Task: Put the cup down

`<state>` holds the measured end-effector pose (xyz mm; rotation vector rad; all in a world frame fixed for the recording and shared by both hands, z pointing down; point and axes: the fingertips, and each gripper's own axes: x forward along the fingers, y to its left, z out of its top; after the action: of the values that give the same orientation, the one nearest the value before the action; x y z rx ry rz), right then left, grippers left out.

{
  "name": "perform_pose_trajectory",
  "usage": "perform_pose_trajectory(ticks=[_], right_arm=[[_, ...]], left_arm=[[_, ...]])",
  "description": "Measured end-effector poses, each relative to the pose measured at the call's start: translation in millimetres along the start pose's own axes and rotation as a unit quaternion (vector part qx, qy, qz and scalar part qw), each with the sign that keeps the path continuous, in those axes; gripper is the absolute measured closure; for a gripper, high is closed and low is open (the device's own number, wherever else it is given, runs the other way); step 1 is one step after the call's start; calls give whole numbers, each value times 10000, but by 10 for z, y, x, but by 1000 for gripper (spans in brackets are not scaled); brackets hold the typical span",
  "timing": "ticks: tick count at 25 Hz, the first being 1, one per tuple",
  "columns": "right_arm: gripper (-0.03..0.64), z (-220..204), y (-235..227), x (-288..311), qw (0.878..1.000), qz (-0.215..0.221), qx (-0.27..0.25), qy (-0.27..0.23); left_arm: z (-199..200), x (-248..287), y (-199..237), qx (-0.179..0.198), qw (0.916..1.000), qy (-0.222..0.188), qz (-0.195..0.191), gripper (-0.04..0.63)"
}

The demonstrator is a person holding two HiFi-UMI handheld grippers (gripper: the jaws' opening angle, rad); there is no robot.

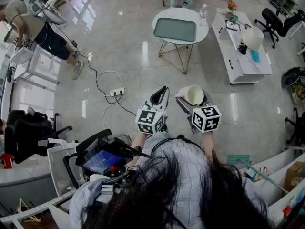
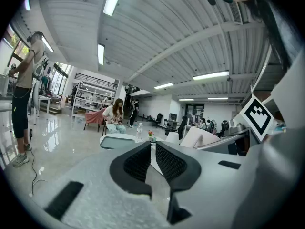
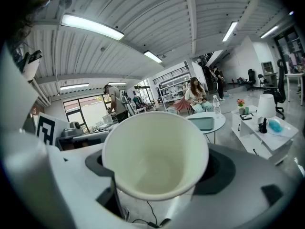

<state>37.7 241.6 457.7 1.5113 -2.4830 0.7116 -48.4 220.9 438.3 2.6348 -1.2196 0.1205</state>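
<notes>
Head view: we see the cup (image 1: 193, 95) clamped in the right gripper (image 1: 189, 100), tipped sideways above the floor (image 1: 119, 42). Both arms reach forward, side by side.

Left gripper view: the left gripper (image 2: 153, 162) has its fingers nearly together, with nothing between them.

Right gripper view: the cup's mouth faces the camera — the wide-spread fingers grip its walls.

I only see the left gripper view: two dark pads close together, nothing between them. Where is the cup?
Observer: The right gripper holds the cup between its jaws.
Visitor: Anything in it?
Observer: No. The right gripper view looks straight into its mouth, and it is empty.
Visitor: Is it over a table?
Observer: No. In the head view it hangs over the floor, short of the round table.
</notes>
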Motion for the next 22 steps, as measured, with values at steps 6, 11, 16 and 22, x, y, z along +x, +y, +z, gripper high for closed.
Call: perform_pose_trajectory(ticks=[6, 11, 16, 22], right_arm=[[184, -33, 18, 14, 10000, 4, -20, 12], [184, -25, 6, 63, 9999, -47, 98, -57], [183, 37, 13, 234, 9998, -130, 146, -58], [184, 135, 12, 453, 9992, -234, 280, -137]], left_arm=[[-41, 7, -7, 20, 10000, 37, -35, 552], [-50, 19, 92, 27, 10000, 41, -31, 551], [-9, 72, 291, 17, 9999, 55, -89, 551], [30, 147, 515, 99, 9997, 123, -190, 551]])
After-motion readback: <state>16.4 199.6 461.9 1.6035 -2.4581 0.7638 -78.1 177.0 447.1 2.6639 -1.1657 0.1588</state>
